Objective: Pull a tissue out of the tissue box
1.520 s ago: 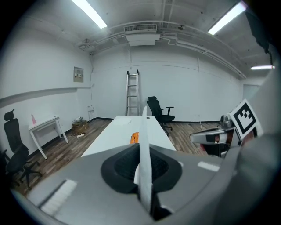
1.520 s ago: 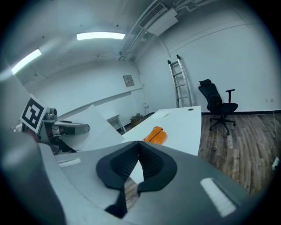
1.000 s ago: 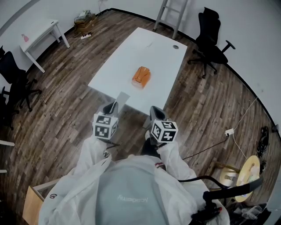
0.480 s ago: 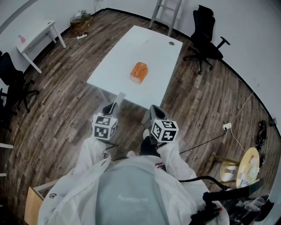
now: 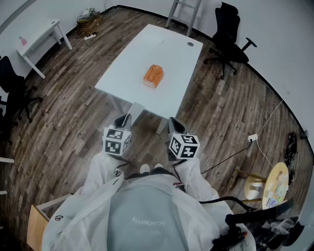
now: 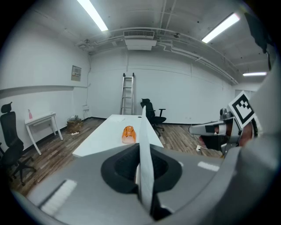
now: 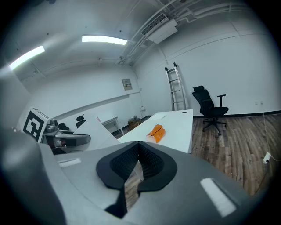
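Observation:
The orange tissue box lies on the white table, well ahead of both grippers and out of their reach. It also shows small in both gripper views: box, box. My left gripper hangs over the wood floor, shut on a thin flat white sheet that sticks out forward. The left gripper view shows that sheet edge-on between the jaws. My right gripper hangs beside it, its black pads meeting with nothing held.
A black office chair and a ladder stand beyond the table. At far left are a small white desk and another black chair. A cable and socket lie on the floor at right.
The table and tissue box have slid up the head view and grown smaller. Both grippers keep the same pose, the left still holding the white sheet.

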Demonstrator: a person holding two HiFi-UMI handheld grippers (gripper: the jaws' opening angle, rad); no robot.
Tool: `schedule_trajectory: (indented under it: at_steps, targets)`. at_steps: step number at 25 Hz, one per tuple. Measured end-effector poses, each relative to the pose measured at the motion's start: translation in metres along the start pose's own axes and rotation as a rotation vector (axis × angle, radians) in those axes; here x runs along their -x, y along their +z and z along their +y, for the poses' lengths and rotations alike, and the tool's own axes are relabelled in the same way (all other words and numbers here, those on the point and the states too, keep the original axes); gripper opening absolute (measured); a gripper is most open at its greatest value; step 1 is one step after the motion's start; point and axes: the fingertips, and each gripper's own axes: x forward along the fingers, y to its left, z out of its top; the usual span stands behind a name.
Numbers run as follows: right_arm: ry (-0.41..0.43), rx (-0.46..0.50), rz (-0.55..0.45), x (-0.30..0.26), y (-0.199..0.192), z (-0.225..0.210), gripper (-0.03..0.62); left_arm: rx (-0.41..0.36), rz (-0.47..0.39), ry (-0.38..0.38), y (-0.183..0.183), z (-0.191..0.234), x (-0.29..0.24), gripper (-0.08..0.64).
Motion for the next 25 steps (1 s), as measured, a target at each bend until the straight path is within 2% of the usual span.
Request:
schedule_trajectory:
  at_steps: [25]
  targets:
    - [0.066, 0.016, -0.025, 0.019, 0.011, -0.02, 0.0, 0.008, -0.006, 0.079, 0.007, -0.022, 0.002, 0.0]
